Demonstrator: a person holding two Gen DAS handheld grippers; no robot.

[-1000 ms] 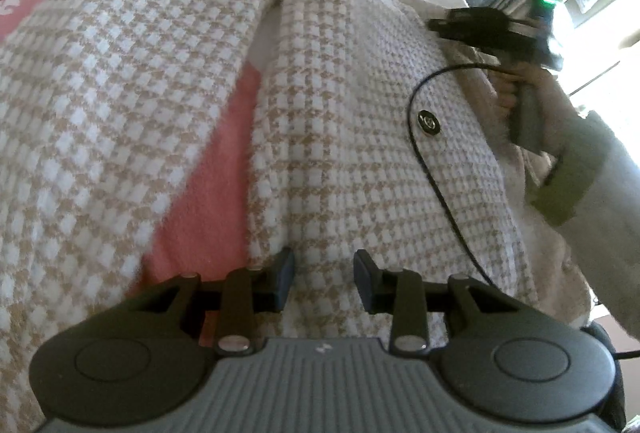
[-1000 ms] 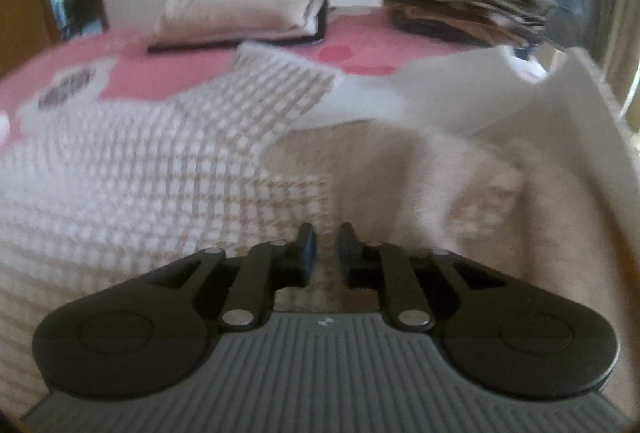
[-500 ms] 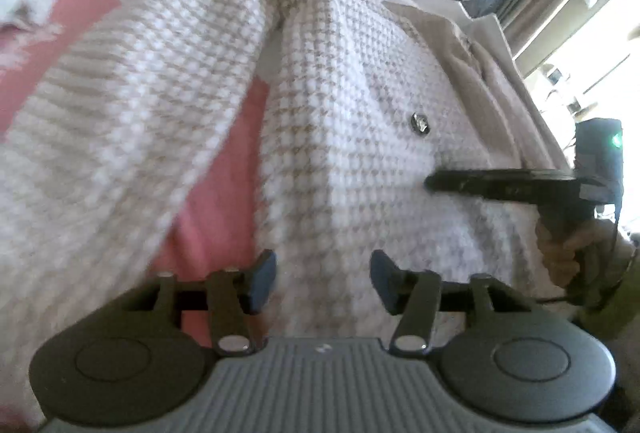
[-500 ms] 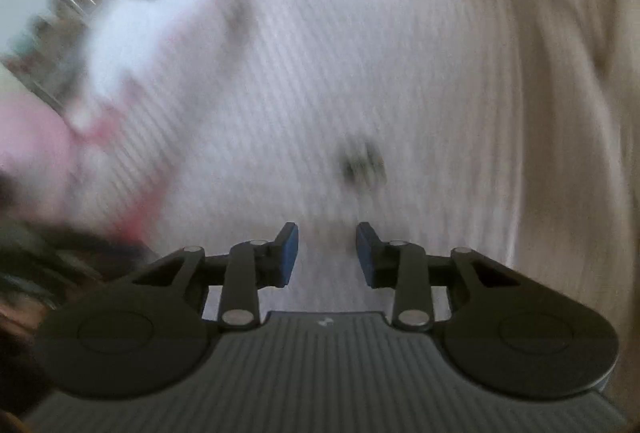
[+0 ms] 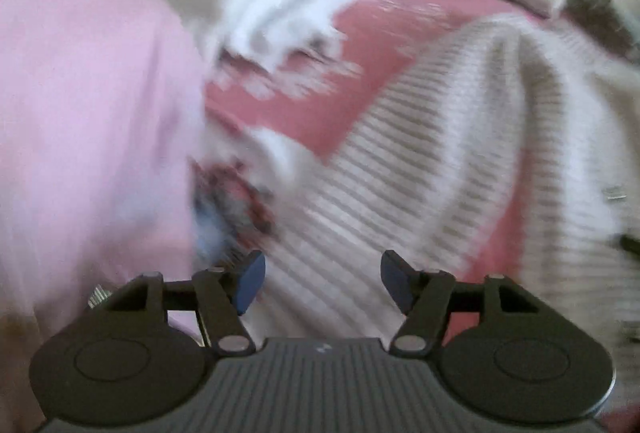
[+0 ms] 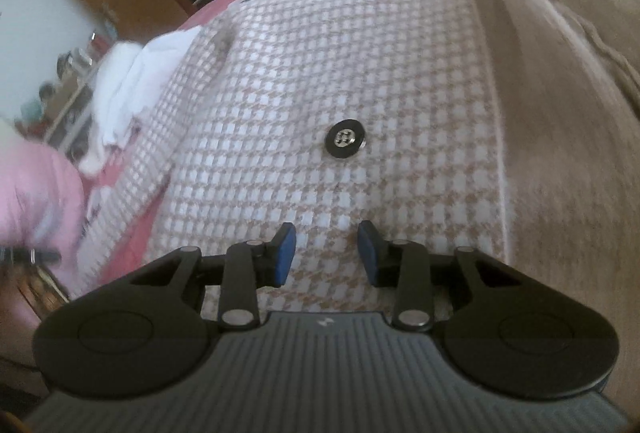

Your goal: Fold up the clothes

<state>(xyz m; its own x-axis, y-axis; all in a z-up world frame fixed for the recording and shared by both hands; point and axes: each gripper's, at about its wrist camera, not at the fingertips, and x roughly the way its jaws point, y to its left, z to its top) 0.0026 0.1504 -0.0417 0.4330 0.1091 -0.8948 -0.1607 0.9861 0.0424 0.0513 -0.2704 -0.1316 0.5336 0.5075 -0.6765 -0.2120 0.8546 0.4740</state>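
A beige-and-white houndstooth jacket lies spread on a pink bedspread, its long axis running away from the right gripper toward the far end of the bed. That gripper's blue-padded fingers stand parted, holding nothing, low over the checked cloth just short of a dark round button; the marks on the button's metal centre are too small to read. Right of the button, past the jacket's front edge, the plain beige lining is turned up.

In the blurred left wrist view, the left gripper is spread wide and empty above a sleeve of the same jacket, which humps up in a ridge and runs away to the upper right. Left of the sleeve sits a crumpled white cloth on the bedspread, and nearer still a large pale pink garment fills the view's left side. A small logo mark on each gripper body is the only marking; no legible writing shows anywhere.
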